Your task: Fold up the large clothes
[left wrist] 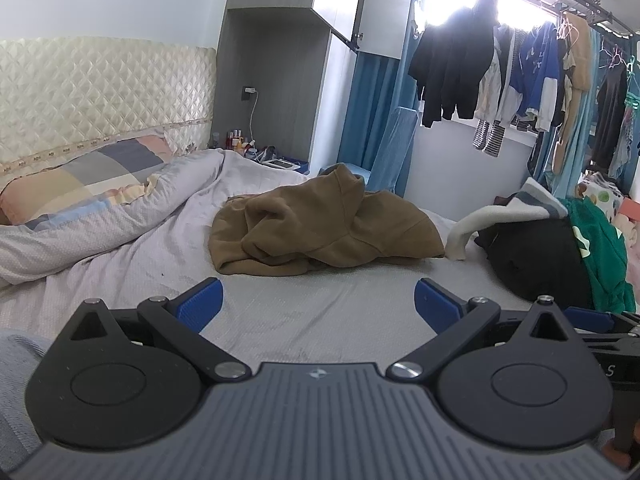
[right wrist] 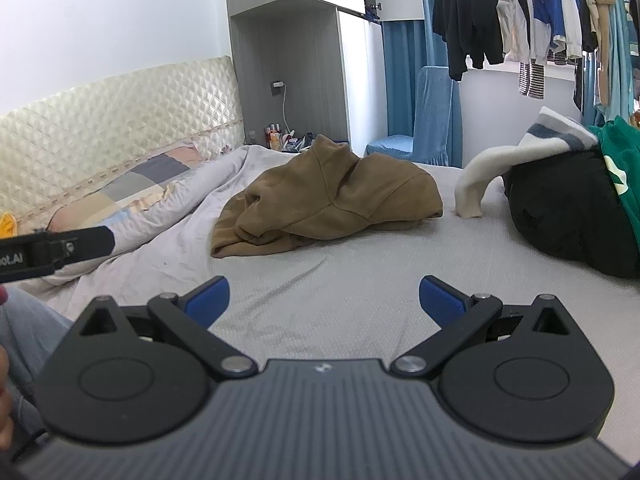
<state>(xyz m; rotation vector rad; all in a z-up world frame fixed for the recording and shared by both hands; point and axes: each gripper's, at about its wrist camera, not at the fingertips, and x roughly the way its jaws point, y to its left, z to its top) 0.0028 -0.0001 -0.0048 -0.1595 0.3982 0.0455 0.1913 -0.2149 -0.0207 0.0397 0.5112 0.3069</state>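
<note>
Brown hoodie, all bunched up, lying in the middle of the frame on the gray bed sheet. Same crumpled heap in the right wrist view, a bit above the middle. Not folded yet.

Left gripper at the bottom of its frame, blue fingers spread wide apart, nothing between them. Hanging over bare sheet, near the hoodie but apart from it.

Right gripper low in its frame, blue fingers also spread wide, holding nothing. Bare sheet under it, hoodie further up the frame.

Pile of clothes at the right edge of the frame: something black, something green, and a white sleeve drooping down to the sheet just beside the hoodie. Maybe a striped top on the pile, hard to tell.

Checked pillow at the left, under a light blanket. Cream padded headboard in the upper left. Blue chair behind the bed. Clothes on hangers in the upper right by a bright window.

Black side of the other gripper poking in at the left edge of the right wrist view.
</note>
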